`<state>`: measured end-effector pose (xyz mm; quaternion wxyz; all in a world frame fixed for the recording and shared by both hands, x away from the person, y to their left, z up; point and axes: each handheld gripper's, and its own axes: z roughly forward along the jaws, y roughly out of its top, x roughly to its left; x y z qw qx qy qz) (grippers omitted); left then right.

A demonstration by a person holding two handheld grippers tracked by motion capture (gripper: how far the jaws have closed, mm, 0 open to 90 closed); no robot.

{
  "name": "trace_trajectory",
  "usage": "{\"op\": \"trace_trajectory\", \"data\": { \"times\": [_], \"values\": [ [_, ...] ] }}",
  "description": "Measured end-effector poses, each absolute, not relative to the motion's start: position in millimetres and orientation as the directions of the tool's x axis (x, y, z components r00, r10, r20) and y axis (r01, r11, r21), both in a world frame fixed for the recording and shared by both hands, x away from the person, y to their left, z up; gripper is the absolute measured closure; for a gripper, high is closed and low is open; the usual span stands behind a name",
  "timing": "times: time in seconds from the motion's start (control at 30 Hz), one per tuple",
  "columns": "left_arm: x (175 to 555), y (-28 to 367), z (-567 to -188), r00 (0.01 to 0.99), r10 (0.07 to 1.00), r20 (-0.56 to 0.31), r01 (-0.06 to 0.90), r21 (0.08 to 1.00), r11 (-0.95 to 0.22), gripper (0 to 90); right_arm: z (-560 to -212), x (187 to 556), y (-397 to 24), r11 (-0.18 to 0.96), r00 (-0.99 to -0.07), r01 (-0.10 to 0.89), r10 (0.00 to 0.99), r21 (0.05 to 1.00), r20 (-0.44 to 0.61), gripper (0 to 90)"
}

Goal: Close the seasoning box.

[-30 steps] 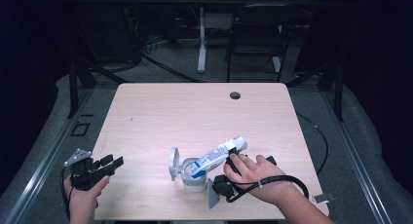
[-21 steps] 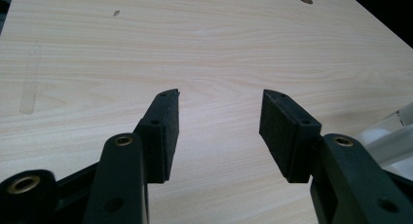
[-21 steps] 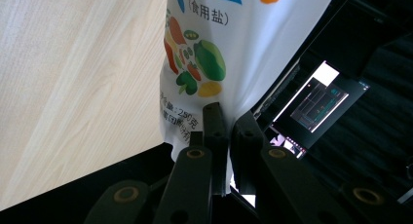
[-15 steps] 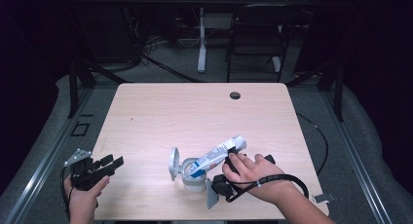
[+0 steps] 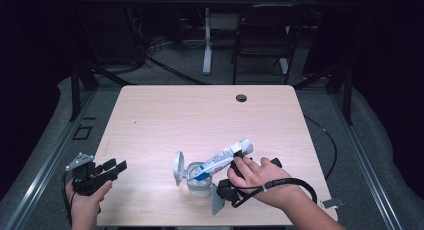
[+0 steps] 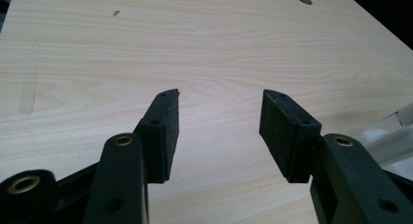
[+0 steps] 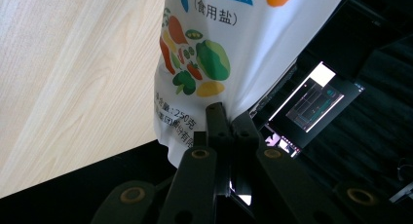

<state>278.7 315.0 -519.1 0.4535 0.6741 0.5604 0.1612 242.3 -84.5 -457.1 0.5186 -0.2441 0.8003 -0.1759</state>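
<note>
A: From the high view, the right gripper (image 5: 231,166) tilts a white-and-blue printed salt packet (image 5: 223,159) into a small clear glass jar (image 5: 199,186) near the pale wooden table's (image 5: 200,120) front edge; its round lid (image 5: 178,167) seems hinged open, though that's hard to tell.

B: And the left gripper (image 5: 113,167)?

A: Idle at the table's left corner. In the left gripper view its pads (image 6: 168,131) stand spread over bare wood.

B: Right gripper view?

A: The jaws have just closed, pinching the packet's (image 7: 214,53) edge. I'd judge pouring is underway; next calls for holding the tilt steady over the jar.
</note>
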Motion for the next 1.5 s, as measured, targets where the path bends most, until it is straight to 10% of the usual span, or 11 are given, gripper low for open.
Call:
{"op": "trace_trajectory", "data": {
  "times": [1.5],
  "values": [
    [278.1, 316.1, -518.1, 0.323, 0.899, -0.297, 0.615, 0.788, 0.039, 49.6, -450.6, 241.3, -78.7, 0.763, -0.309, -0.205, -0.644, -0.613, -0.699, 90.0]
  ]
}}
